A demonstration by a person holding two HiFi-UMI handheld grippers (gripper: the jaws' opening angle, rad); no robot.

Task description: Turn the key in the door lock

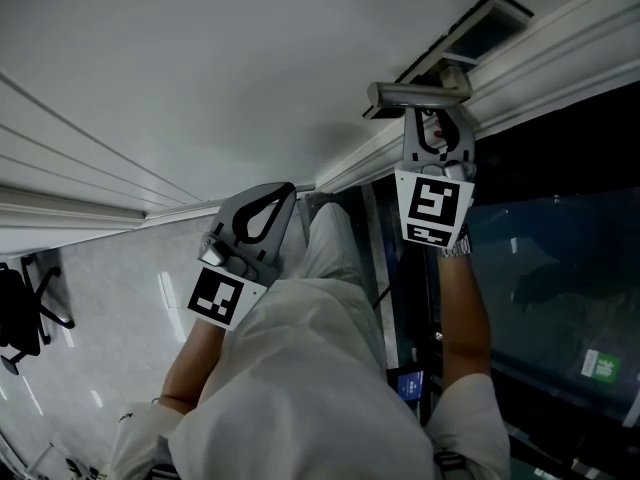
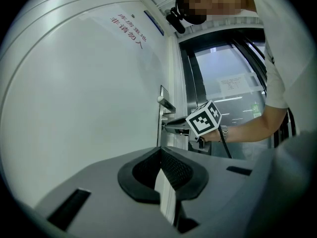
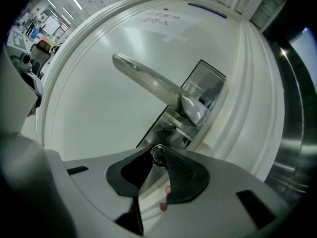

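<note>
At white door (image 3: 94,113), right hand-held gripper (image 3: 155,163) pinches key (image 3: 158,153) under lever handle (image 3: 148,81); left hand-held gripper (image 2: 162,155) closed, empty

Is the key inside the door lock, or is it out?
Inside, apparently: the key, pinched by the right gripper, meets the lock plate below the handle.

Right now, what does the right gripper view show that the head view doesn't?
Only the right gripper view shows the key, pinched in the right tool, and red writing on the white door. Only the head view shows the left tool, the person's clothes and an office chair. Both show the right tool, the door handle and that door.
</note>
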